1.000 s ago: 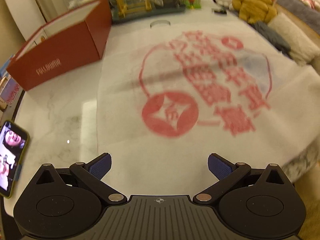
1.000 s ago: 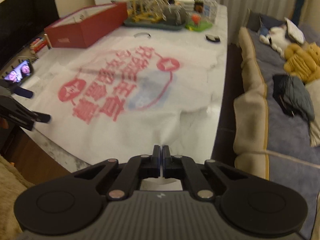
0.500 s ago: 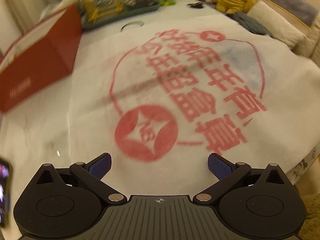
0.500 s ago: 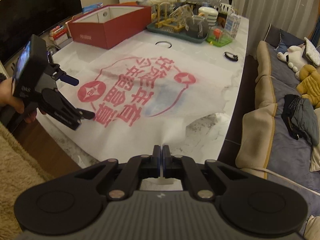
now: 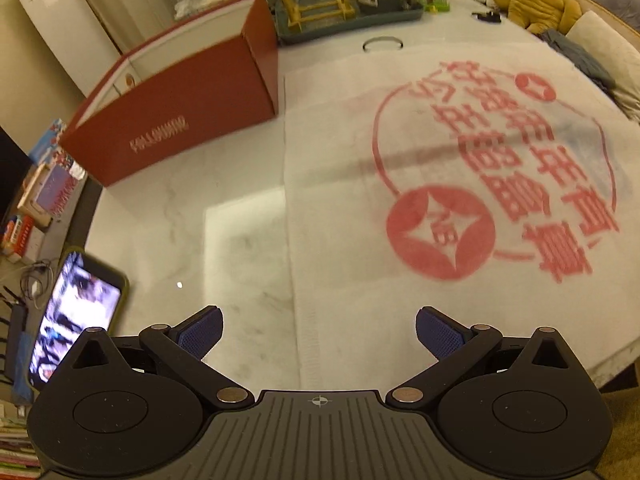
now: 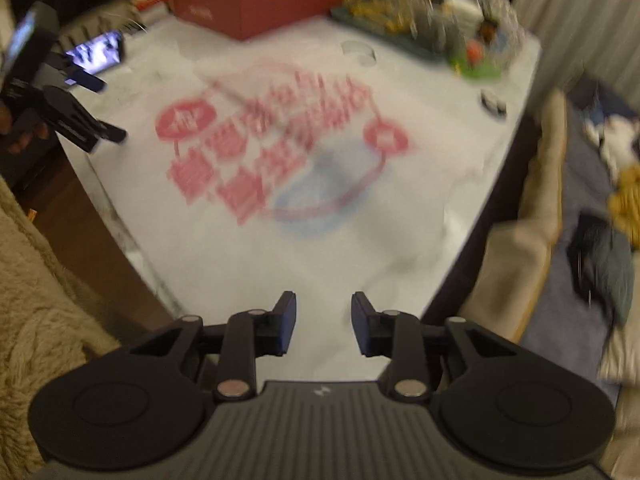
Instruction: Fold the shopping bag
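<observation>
A white shopping bag (image 5: pixel 344 184) with a red printed logo lies flat on the marble table (image 5: pixel 192 208). It also shows in the right wrist view (image 6: pixel 304 232), blurred. My left gripper (image 5: pixel 318 334) is open and empty, hovering over the bag's near left edge. My right gripper (image 6: pixel 323 324) is open and empty above the bag's near corner by the table edge. The left gripper also appears at the far left of the right wrist view (image 6: pixel 104 108), held by a hand.
A red open box (image 5: pixel 176 108) stands at the table's back left. A tray of glassware (image 5: pixel 344 12) sits at the back. A lit phone (image 5: pixel 76 316) lies at the left edge. A sofa (image 6: pixel 568 216) with cushions and plush toys is on the right.
My right gripper has opened and let go of the bag's corner. My left gripper has swung left, over the bag's left edge, still open.
</observation>
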### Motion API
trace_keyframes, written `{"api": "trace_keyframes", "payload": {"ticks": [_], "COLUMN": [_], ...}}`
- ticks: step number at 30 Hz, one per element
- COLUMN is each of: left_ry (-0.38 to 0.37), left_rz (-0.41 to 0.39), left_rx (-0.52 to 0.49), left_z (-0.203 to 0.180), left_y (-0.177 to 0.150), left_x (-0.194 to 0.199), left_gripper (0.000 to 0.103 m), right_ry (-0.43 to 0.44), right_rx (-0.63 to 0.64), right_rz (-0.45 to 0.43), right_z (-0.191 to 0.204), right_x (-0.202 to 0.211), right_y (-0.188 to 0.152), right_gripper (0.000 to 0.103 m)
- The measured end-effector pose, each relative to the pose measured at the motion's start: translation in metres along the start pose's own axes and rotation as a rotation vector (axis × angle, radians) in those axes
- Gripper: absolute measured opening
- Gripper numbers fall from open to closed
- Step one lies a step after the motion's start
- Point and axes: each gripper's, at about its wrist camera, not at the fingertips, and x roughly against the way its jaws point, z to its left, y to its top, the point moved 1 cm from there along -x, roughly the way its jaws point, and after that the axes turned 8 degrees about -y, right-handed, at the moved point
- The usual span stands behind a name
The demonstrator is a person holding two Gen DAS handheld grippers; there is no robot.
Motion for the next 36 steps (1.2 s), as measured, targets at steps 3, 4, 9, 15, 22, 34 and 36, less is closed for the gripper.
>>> {"api": "trace_keyframes", "payload": {"ticks": [3, 4, 9, 15, 22, 34, 36], "left_ry": [-0.025, -0.028, -0.047, 0.011, 0.080, 0.117, 0.122], "left_rz": [-0.020, -0.023, -0.020, 0.018, 0.018, 0.042, 0.030], "left_rx": [-0.008, -0.014, 0.029, 0.159, 0.270, 0.300, 0.283], "left_z": [-0.007, -0.011, -0.024, -0.025, -0.031, -0.054, -0.056], "left_y": [0.018, 0.021, 0.021, 0.003, -0.001, -0.013, -0.011], "left_x": [0.001, 0.001, 0.007, 0.008, 0.017, 0.027, 0.028], "left_gripper": [0.103, 0.103, 0.103, 0.103, 0.103, 0.103, 0.103], "right_ry": [0.026, 0.029, 0.075, 0.164, 0.308, 0.424, 0.418], "right_rx": [0.107, 0.135, 0.337, 0.556, 0.571, 0.572, 0.571], "right_rz": [-0.053, -0.052, -0.046, -0.038, 0.095, 0.015, 0.021], "right_z": [-0.003, -0.004, -0.004, -0.020, -0.048, -0.059, -0.057], "right_x": [-0.021, -0.033, -0.077, -0.108, -0.150, -0.140, -0.140], "right_y": [0.022, 0.030, 0.056, 0.061, 0.065, 0.059, 0.060], "right_gripper": [0.043, 0.046, 0.080, 0.086, 0.088, 0.004, 0.002]}}
